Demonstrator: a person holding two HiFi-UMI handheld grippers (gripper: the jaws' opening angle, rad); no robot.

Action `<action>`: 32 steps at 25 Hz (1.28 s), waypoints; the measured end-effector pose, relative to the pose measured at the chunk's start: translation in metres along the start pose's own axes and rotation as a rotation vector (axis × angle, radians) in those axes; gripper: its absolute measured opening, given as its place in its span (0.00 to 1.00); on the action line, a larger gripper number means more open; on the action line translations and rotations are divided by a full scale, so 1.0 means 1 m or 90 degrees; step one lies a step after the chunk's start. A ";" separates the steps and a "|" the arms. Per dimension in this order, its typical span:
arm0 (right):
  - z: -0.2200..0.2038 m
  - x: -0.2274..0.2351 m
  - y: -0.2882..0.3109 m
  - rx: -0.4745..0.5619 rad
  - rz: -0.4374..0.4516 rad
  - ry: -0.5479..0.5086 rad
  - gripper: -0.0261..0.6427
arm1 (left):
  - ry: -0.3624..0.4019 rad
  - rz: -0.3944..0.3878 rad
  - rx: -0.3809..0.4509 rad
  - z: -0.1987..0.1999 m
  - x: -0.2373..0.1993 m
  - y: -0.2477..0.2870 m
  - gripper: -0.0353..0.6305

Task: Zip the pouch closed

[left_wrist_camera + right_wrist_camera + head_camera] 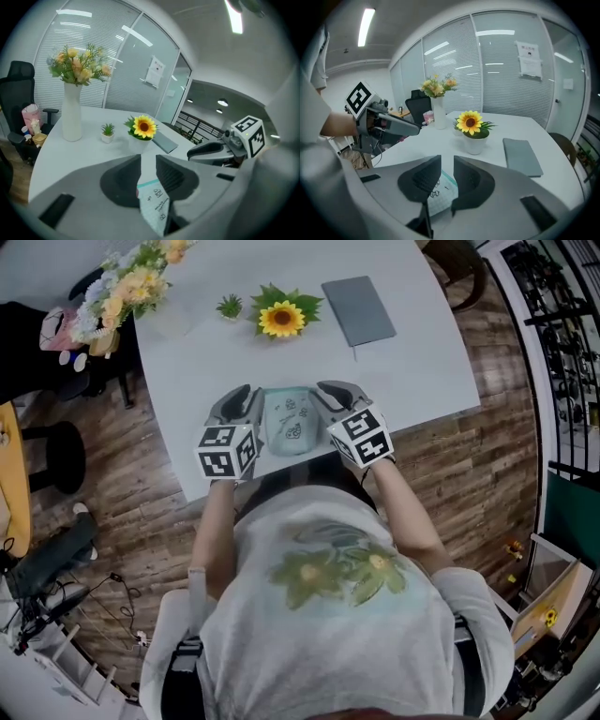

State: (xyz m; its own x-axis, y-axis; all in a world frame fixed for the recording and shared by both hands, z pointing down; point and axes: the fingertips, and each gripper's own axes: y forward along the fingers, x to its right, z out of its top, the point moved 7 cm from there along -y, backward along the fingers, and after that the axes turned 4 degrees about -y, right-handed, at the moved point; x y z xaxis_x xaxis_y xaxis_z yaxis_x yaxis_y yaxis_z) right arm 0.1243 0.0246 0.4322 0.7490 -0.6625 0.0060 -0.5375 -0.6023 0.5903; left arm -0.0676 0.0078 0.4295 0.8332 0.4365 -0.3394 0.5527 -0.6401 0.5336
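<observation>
- The pouch [289, 424], pale green with small dark drawings, lies on the white bench [412, 362] by the edge nearest the person. From here I cannot tell how far its zip is drawn.
- The left tool [242, 401] hangs just to the left of the pouch, its jaws a narrow way apart. In the left gripper view the pouch shows through the gap and the pads are not pressing on it.
- The right tool [333, 395] hangs just to the right of the pouch, its jaws also narrowly parted. The pouch shows under the gap, not pinched.
- Both tools slope down toward the pouch.
- Beyond the pouch, away from the person, stands a sunflower [281, 319] in a white pot.
- Beyond the pouch and a little left stands a small green plant [229, 306].
- Beyond the pouch to the right lies a gray notebook [358, 309].
- Far beyond the pouch to the left, a bunch of flowers [131, 285] stands in a tall white vase, with a black chair [18, 89] past it.
</observation>
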 end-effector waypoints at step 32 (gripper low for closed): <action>0.065 -0.056 -0.057 0.153 -0.103 0.062 0.06 | 0.077 -0.123 0.086 0.044 0.069 -0.043 0.06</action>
State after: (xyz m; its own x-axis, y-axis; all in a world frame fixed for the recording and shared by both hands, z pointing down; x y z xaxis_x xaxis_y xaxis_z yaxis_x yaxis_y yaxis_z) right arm 0.0878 0.0676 0.3457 0.8602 -0.5098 0.0119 -0.4750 -0.7927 0.3820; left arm -0.0337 0.0380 0.3493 0.7080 0.6265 -0.3258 0.7058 -0.6124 0.3562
